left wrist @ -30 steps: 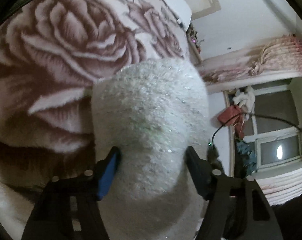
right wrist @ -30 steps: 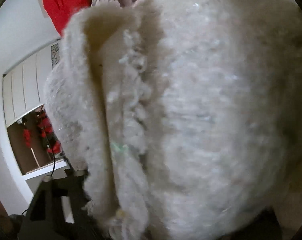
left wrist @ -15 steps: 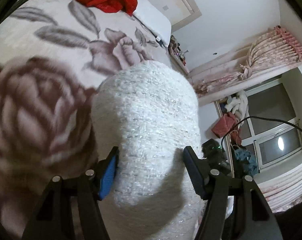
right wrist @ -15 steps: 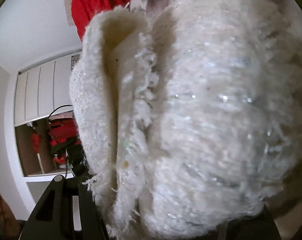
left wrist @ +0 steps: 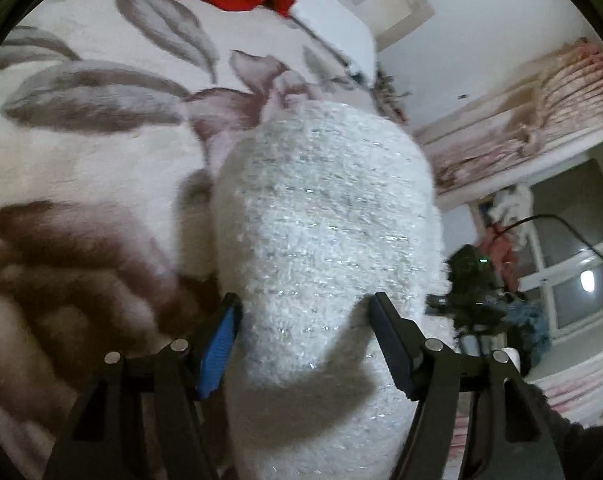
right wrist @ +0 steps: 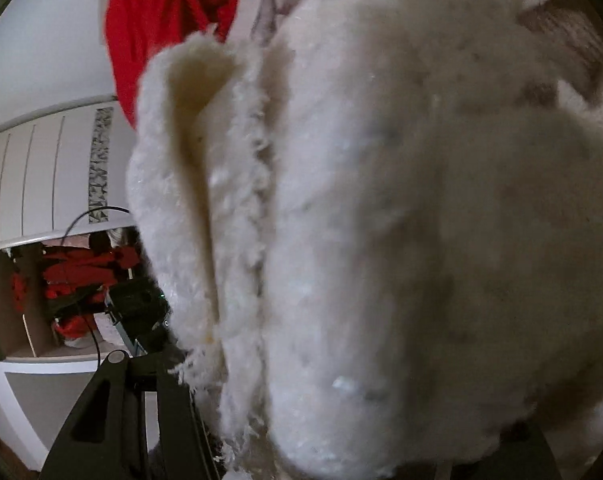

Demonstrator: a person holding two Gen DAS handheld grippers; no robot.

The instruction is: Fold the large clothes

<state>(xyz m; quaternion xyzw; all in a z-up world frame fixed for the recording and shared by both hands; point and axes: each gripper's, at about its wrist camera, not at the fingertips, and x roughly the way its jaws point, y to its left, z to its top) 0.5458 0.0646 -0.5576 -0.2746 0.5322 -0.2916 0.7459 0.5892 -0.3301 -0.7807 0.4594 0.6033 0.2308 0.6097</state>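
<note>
Left gripper (left wrist: 303, 316): two black fingers are seen, the left one faced with a bright blue pad (left wrist: 217, 350), the right one with a dark pad. Each finger is carried on black angular link arms pierced by triangular cut-outs. Round silver pivot pins (left wrist: 434, 344) are set at the joints, two on each side.

Right gripper (right wrist: 301, 420): only the left-hand black link arm (right wrist: 113, 420) is shown, of the same angular form with a triangular cut-out, and one silver pin is set at its top. The fingertips are hidden.
</note>
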